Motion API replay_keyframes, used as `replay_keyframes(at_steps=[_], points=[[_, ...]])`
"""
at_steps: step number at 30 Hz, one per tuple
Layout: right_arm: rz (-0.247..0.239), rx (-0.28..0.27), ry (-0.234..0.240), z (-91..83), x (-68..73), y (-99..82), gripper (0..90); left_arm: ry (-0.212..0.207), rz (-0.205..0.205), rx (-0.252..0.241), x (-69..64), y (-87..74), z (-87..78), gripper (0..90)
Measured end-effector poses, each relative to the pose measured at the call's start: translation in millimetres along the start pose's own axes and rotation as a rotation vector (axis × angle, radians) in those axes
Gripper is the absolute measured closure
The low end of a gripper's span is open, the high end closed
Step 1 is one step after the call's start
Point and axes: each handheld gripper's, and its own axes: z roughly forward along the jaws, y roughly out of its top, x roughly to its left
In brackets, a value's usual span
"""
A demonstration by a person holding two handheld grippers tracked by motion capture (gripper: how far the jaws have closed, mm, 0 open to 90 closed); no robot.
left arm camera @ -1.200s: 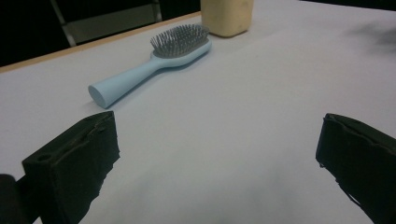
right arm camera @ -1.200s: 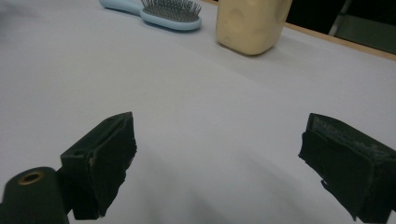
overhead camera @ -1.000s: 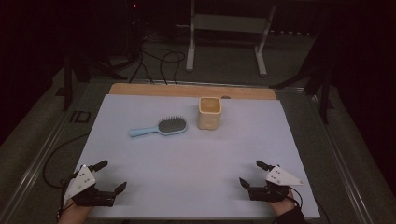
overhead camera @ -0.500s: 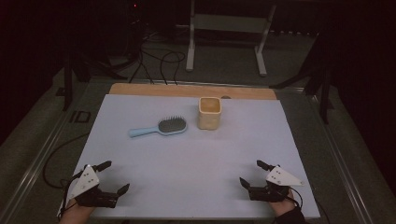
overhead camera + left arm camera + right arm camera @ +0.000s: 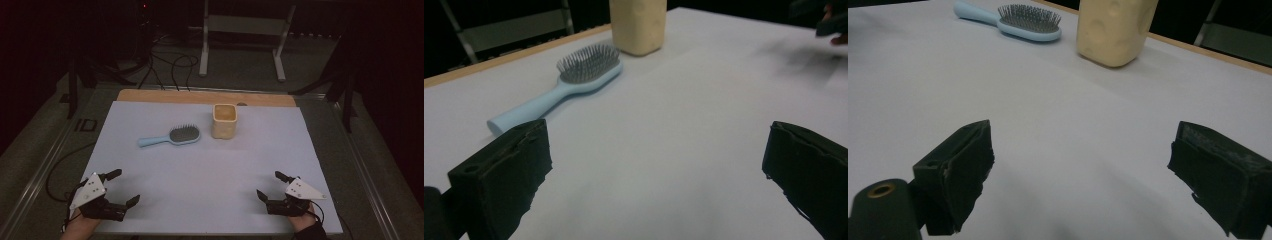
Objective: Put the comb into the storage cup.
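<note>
Both tools, the left tool (image 5: 120, 189) and the right tool (image 5: 271, 186), are held open and empty. The hairbrush (image 5: 170, 136) and the cup (image 5: 224, 120) are seen well ahead on the surface (image 5: 210, 180). Probably the handle should be approached slowly.

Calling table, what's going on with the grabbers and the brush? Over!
Left gripper open, right gripper open, both empty at the near edge. Hairbrush lying flat beside the cup. Nothing in the way.
</note>
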Motion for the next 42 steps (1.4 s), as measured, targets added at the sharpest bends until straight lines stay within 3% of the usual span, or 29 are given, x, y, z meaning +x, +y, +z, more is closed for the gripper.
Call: replay_keyframes(at_steps=[12,18,28,34,42], points=[[0.004,-0.010,-0.004,-2.1,1.1,1.0,9.9,-0.034,0.049,0.008,4.5,33.3,-2.0,0.0],[0.003,-0.016,-0.004,-2.7,0.8,1.1,9.9,-0.041,0.043,0.030,10.6,47.3,-0.4,0.0],[0.006,-0.019,0.000,-3.1,0.7,1.3,9.9,-0.033,0.048,0.033,17.6,62.7,0.9,0.0],[-0.001,-0.021,0.003,-3.5,1.9,2.2,9.9,-0.020,0.046,0.010,29.2,74.6,1.9,0.0],[0.003,-0.021,0.003,-3.5,1.8,2.1,9.9,-0.013,0.060,0.027,41.4,89.6,9.3,0.0]])
